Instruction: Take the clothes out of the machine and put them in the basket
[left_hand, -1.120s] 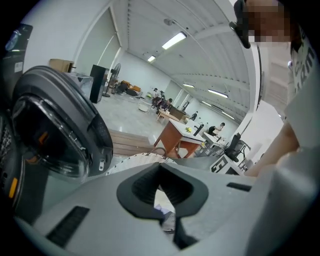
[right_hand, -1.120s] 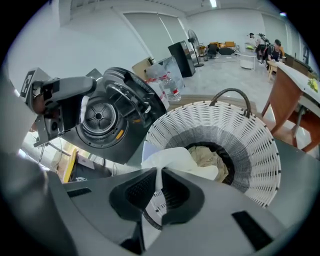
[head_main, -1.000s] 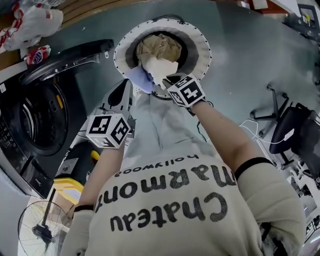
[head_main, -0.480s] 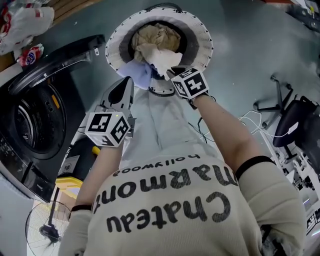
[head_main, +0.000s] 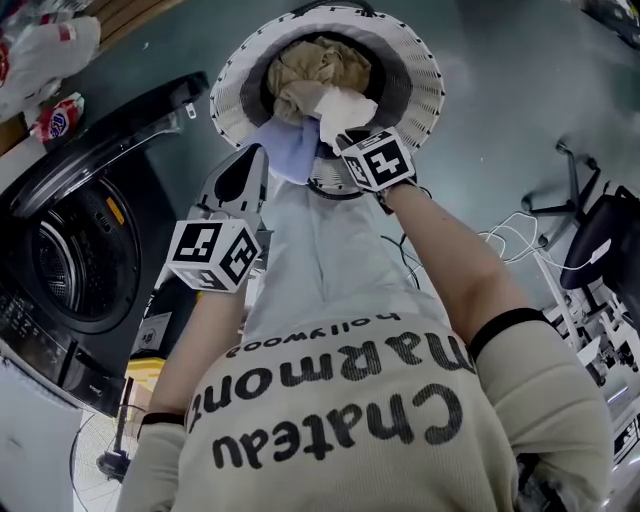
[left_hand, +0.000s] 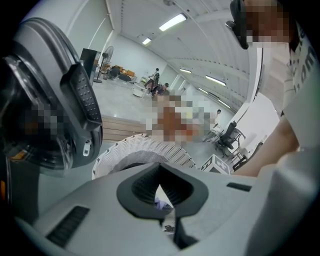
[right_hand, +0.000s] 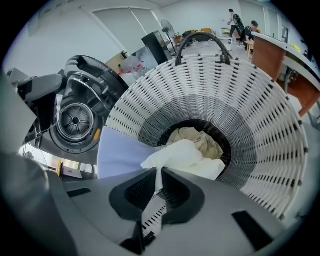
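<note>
We are sinking lower than before toward the basket (head_main: 240, 90) at twelve o'clock. Right gripper (right_hand: 158, 176) is clamping white cloth (head_main: 345, 105), left gripper (left_hand: 162, 190) lavender cloth (head_main: 290, 150), for dropping inside.

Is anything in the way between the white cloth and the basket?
Nothing visible. The right gripper holds the white cloth over the basket's open mouth; only tan clothes lie inside below it. A lavender cloth hangs at the near rim.

Bright, even light reaches me from the long white ceiling strip lamps (left_hand: 172, 22), so shadows are soft and only the black round washing-machine drum (head_main: 75, 255) looks dim. Both gripper views bend hard toward their dark vignetted rims, and I see the closest foreground blurred.
</note>
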